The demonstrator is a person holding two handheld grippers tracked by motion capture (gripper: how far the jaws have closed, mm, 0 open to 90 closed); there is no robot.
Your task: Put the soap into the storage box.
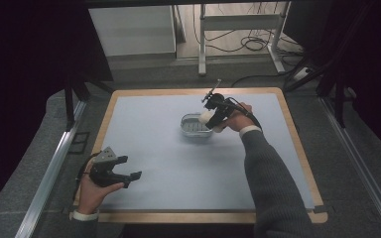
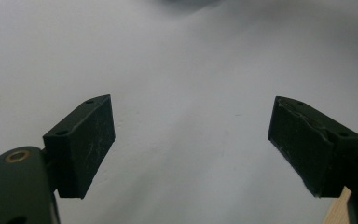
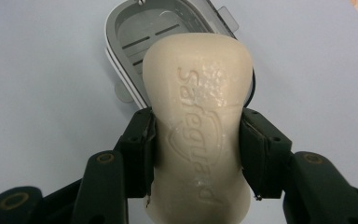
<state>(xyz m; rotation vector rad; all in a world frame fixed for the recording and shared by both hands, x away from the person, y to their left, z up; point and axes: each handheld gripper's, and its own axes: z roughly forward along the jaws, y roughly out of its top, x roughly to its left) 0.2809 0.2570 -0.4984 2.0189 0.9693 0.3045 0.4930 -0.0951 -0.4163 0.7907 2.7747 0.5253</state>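
Right tool [image 3: 196, 154] clenched on cream soap bar [image 3: 198, 116] at its waist, held just above the soap dish [image 3: 121, 42], long axis pointing out along the jaws toward it; left tool [image 2: 191, 144] released, well apart from the dish near the worktop [image 1: 178, 163] edge.

- Near half of the soap dish [image 3: 135, 44] hidden behind the soap bar [image 3: 198, 121]; bar's lower end cut off at the bottom edge
- Top of the left gripper view blurred; dark shape there unidentifiable

Dim, dark-edged high view – soft overhead light; the gripper views are brighter, hazy and blurred farther off.
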